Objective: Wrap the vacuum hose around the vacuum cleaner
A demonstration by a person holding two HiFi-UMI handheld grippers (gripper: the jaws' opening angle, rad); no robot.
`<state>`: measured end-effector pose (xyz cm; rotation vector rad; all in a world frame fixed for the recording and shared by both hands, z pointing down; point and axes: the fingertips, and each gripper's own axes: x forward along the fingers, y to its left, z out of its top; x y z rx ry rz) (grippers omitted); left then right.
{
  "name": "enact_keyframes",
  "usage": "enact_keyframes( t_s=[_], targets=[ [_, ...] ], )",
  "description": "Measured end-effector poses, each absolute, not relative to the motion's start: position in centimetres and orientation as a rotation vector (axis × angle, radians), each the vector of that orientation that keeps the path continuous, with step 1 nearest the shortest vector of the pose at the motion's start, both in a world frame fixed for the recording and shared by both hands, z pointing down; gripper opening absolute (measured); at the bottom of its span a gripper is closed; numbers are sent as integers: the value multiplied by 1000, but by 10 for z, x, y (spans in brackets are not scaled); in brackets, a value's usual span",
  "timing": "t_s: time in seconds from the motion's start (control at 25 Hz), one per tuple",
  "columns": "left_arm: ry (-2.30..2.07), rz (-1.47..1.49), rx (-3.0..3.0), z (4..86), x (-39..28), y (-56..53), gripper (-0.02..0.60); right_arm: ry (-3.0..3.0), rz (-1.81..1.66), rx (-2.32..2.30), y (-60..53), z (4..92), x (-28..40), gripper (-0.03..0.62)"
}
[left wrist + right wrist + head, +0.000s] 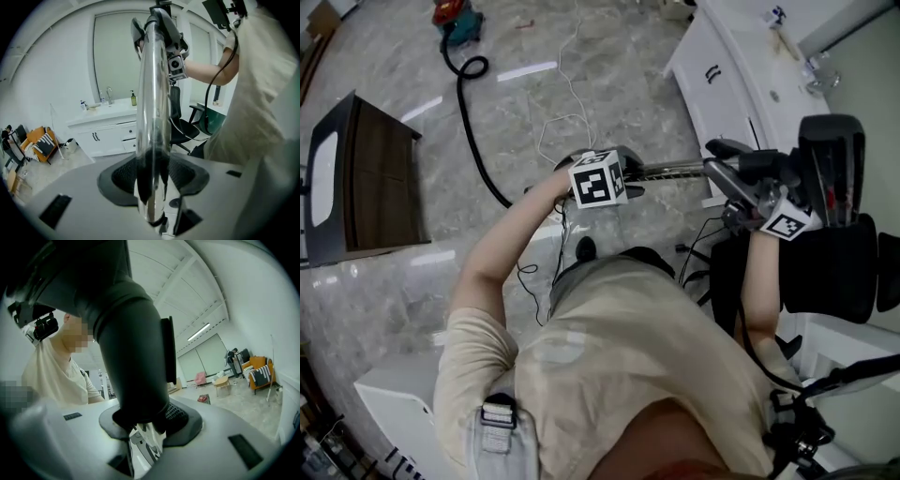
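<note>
The red and teal vacuum cleaner [456, 22] stands far off on the marble floor at the top left. Its black hose [472, 122] loops beside it and runs toward me. My left gripper [628, 180] is shut on the chrome wand tube [670, 171], which lies between both hands; in the left gripper view the tube [152, 103] rises from between the jaws [152, 180]. My right gripper [752, 192] is shut on the wand's black handle [830, 164]. That handle [126, 343] fills the right gripper view above the gripper [145, 420].
A white sink cabinet [722, 66] stands at the upper right. A black office chair [834, 267] is close on the right. A dark low table [366, 178] sits at the left. A thin white cable [567, 108] lies on the floor ahead.
</note>
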<state>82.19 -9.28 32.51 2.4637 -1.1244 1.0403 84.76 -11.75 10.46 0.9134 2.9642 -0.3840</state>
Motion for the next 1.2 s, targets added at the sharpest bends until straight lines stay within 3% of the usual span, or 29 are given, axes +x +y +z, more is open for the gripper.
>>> enact_keyframes(
  t_s=[0.32,0.44,0.48,0.76,1.2],
  targets=[
    [-1083,965,2343,359,778,-159,185,2871,-394,1167,-183,116,791,127],
    [-1123,1015,2264,364,763,-184,84,2799,-408,1302,-212,120,778,129],
    [-1131,1031,2238,366,760,-192,78,2771,-411,1353,-223,121,775,127],
    [-1251,1044,2066,374,734,-281,74,2535,-448,1670,-323,128,750,129],
    [-1498,1014,1896,354,662,-287,44,2382,-470,1906,-320,106,671,130]
  ],
)
